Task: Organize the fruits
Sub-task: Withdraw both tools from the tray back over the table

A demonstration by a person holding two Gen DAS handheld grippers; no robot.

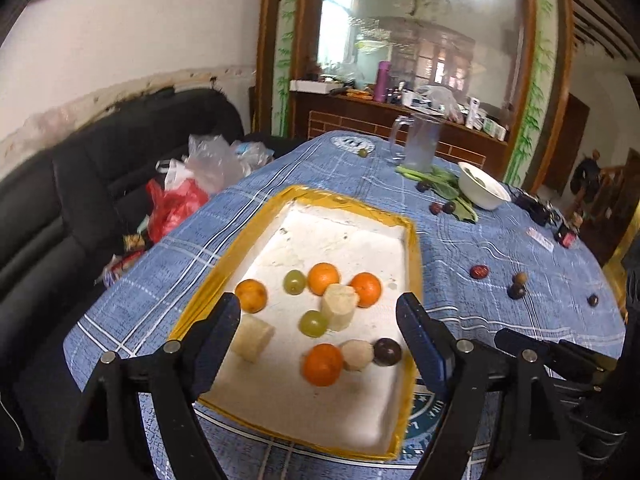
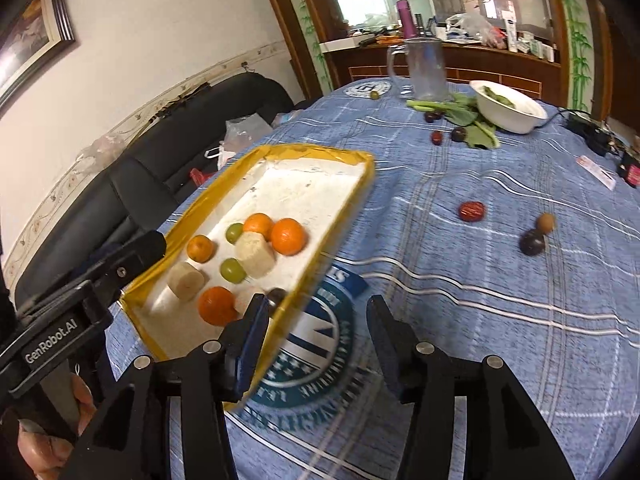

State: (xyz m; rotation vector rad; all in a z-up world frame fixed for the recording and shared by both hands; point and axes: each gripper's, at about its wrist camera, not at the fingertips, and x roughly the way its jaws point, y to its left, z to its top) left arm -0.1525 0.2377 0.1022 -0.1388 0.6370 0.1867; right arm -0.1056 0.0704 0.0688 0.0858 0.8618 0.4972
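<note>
A yellow-rimmed white tray (image 1: 412,256) (image 2: 352,196) on the blue tablecloth holds several oranges (image 1: 323,364), two green grapes (image 1: 313,323), pale cut cylinders (image 1: 339,306), a pale round fruit (image 1: 357,355) and a dark plum (image 1: 387,352). My left gripper (image 1: 320,308) hangs open and empty over the tray's near half. My right gripper (image 2: 318,304) stands open and empty above the cloth, just right of the tray's rim. Loose on the cloth to the right lie a red date (image 2: 472,211), a dark plum (image 2: 532,242) and a brown longan (image 2: 546,222).
At the far end stand a white bowl (image 2: 508,110), a glass pitcher (image 2: 426,68), leafy greens (image 2: 468,118), more small dark fruits (image 2: 459,134) and a green grape (image 2: 375,95). A black sofa (image 1: 80,184) with plastic bags (image 1: 176,200) runs along the table's left.
</note>
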